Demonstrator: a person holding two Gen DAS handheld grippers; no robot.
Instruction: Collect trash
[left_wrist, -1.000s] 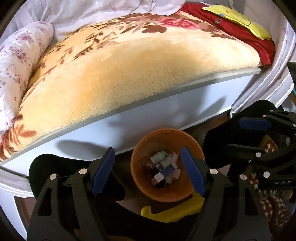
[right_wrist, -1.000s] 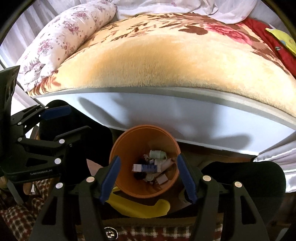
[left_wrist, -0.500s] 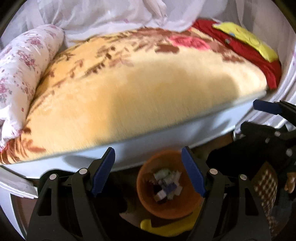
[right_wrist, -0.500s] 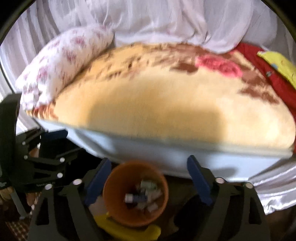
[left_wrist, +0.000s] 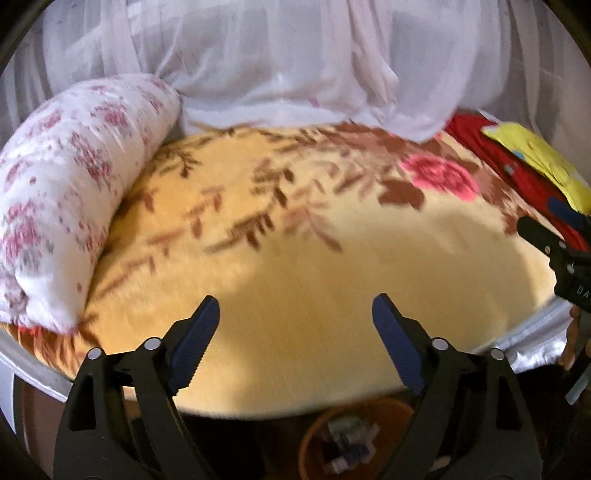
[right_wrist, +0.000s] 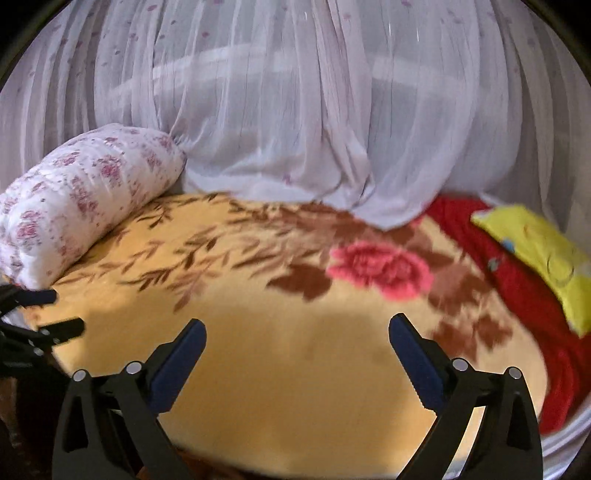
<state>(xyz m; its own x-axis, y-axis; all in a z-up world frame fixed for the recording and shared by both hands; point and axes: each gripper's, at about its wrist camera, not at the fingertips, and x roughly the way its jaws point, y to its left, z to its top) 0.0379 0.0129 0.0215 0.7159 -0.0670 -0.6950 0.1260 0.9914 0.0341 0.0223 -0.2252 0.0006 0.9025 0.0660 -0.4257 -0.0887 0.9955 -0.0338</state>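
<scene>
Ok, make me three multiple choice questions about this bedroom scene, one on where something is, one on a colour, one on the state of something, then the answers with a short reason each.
1. Where does the rolled floral quilt lie on the bed?
A. Along the left end
B. Across the middle
C. On the red cloth

2. What colour is the cushion lying on the red cloth?
A. Blue
B. Yellow
C. White

3. How do the jaws of the right gripper stand?
A. Shut on a wrapper
B. Shut with nothing in them
C. Open with nothing between them

Answers:
1. A, the quilt curves along the left end of the plush blanket.
2. B, the cushion is bright yellow against the red.
3. C, both blue pads stand wide apart with only blanket seen behind the gap; the jaws have just been opening.
</scene>
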